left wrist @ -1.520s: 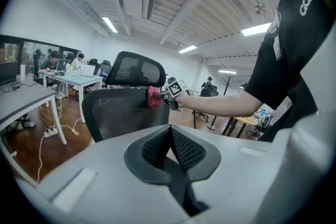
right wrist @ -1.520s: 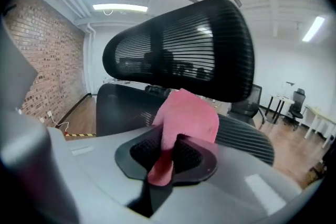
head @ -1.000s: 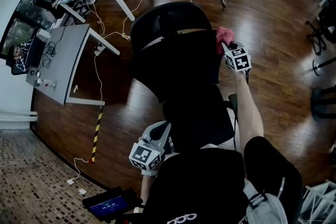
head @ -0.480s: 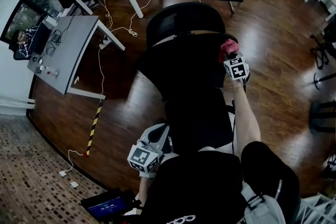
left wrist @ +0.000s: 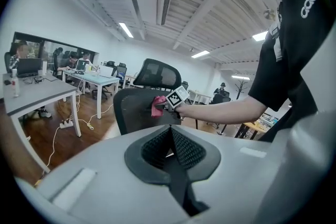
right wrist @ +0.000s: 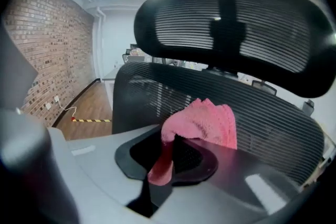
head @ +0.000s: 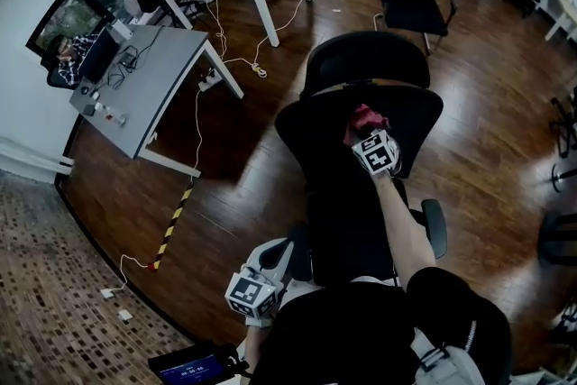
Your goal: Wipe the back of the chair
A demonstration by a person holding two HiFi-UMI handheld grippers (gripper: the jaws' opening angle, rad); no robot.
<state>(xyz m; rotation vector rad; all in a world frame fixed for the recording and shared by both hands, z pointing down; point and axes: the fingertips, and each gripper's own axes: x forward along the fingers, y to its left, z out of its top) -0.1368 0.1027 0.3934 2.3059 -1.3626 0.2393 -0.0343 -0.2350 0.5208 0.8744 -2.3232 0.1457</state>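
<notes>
Now fluffy pink cloth (head: 364, 117), clamped in our right tool (head: 368, 138), slid to middle of black mesh chair back (head: 311, 126): wiping underway. Left tool (head: 270, 264) pinched together, empty.

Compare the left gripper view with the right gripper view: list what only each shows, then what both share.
Only the left gripper view: the left claw, shut with nothing in it, the person's forearm and a grey desk.
Only the right gripper view: the brick wall, and a close look at the jaws pinching the cloth.
Both: the right claw shut on the pink cloth at the chair back, below the headrest.
</notes>
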